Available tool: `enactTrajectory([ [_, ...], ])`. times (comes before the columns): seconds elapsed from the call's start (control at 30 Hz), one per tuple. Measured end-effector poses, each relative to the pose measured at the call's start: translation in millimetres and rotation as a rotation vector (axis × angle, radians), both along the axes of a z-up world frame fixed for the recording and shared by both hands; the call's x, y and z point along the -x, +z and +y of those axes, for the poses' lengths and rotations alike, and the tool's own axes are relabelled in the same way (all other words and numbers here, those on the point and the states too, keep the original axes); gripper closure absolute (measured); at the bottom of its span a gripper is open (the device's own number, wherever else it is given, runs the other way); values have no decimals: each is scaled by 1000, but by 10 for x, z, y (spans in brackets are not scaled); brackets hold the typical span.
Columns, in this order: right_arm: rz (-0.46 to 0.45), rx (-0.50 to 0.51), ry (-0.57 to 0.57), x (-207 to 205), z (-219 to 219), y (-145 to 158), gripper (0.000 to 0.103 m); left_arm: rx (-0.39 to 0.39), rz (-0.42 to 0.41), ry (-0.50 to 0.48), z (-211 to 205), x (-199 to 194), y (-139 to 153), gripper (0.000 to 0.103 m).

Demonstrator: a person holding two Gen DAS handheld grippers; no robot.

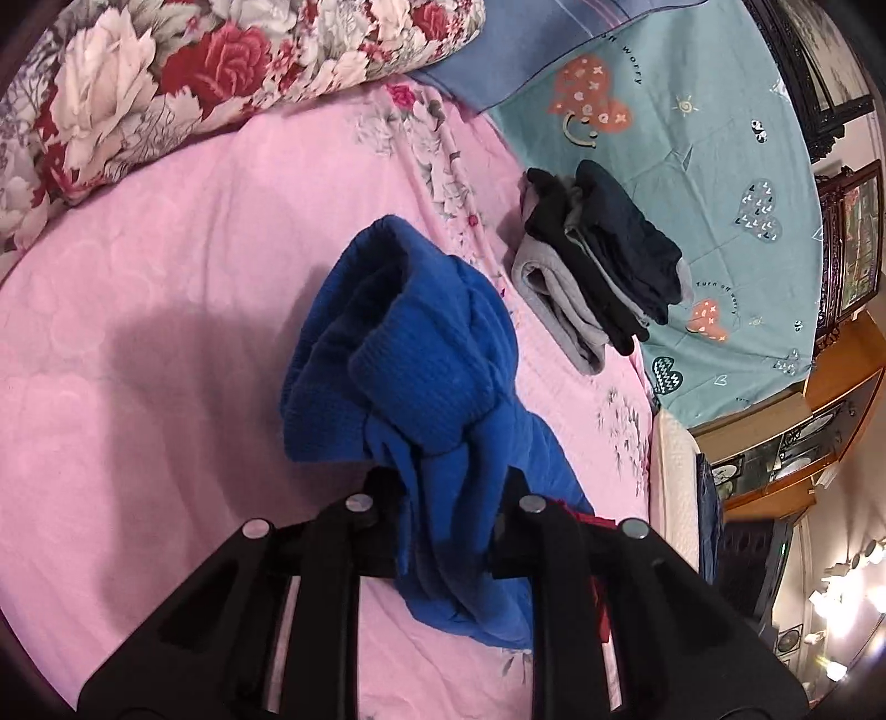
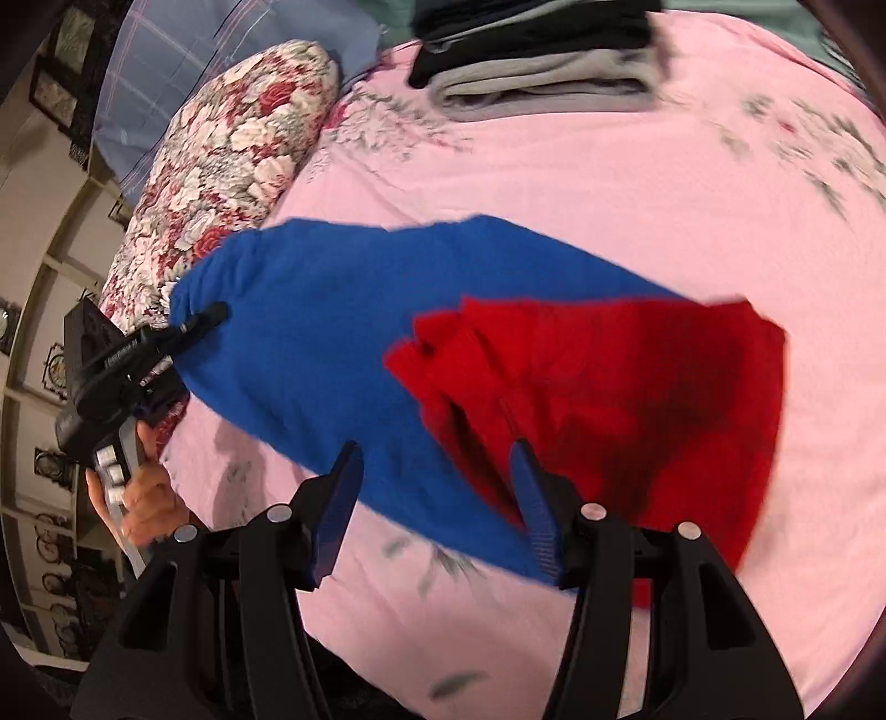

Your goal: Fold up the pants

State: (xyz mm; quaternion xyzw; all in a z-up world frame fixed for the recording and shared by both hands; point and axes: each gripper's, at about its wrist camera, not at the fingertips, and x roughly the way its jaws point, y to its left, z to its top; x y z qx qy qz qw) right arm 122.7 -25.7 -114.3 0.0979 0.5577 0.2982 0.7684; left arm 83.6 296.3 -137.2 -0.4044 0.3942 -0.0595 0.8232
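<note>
- The bed [image 1: 166, 310] carries everything; its pink sheet [image 2: 581, 183] is smooth cotton with a faint embossed pattern and a grey-and-rose flower border.
- A teal sheet [image 1: 692, 183] printed with hearts and small words lies at about 2 o'clock in the left wrist view, under a plain blue pillow [image 1: 498, 50] at 12 o'clock.
- A thick rolled quilt [image 1: 166, 66] with big red and white roses bulges at 11 o'clock.
- The blue pants [image 1: 421, 354], soft fleece-like knit with a ribbed cuff, lie bunched at the middle of the pink sheet; in the right wrist view they stretch from 9 o'clock toward 5 o'clock.
- A red garment [image 2: 609, 399], same soft cloth, lies over the blue pants at about 4 o'clock in the right wrist view.
- A stack of folded clothes [image 1: 603, 277], grey below, black and navy above, sits at 2 o'clock where the pink and teal sheets meet.
- The left claw [image 1: 451, 487] is clamped on a gathered fold of the blue pants.
- The right claw [image 2: 437, 498] stands apart, its ribbed blue pads above the cloth, pressing nothing.
- A hand [image 2: 138, 498] grips the left claw's handle at 8 o'clock.
</note>
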Motion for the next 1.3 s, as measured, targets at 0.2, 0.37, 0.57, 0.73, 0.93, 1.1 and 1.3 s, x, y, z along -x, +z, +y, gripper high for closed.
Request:
enactTrajectory([
  [0.2, 41, 81, 59, -468, 577, -300, 76, -2, 38, 0, 75, 26, -151, 85],
  [0.37, 92, 199, 99, -480, 837, -663, 76, -26, 44, -22, 69, 14, -172, 85],
  [0.57, 40, 123, 74, -407, 730, -442, 75, -165, 35, -41, -139, 2, 52, 85],
  [0.73, -141, 52, -45, -194, 12, 238, 75, -340, -33, -87, -584, 97, 477, 85],
  [0.93, -147, 5, -246, 160, -1169, 392, 75, -468, -93, -239, -1518, 58, 833, 85],
  [1.1, -128, -63, -330, 466, -1855, 288, 75, -511, -61, -455, -2565, -180, 684, 85],
  [1.3, -86, -83, -392, 668, -2365, 64, 75, -578, 51, -556, -3241, -358, 197, 85],
])
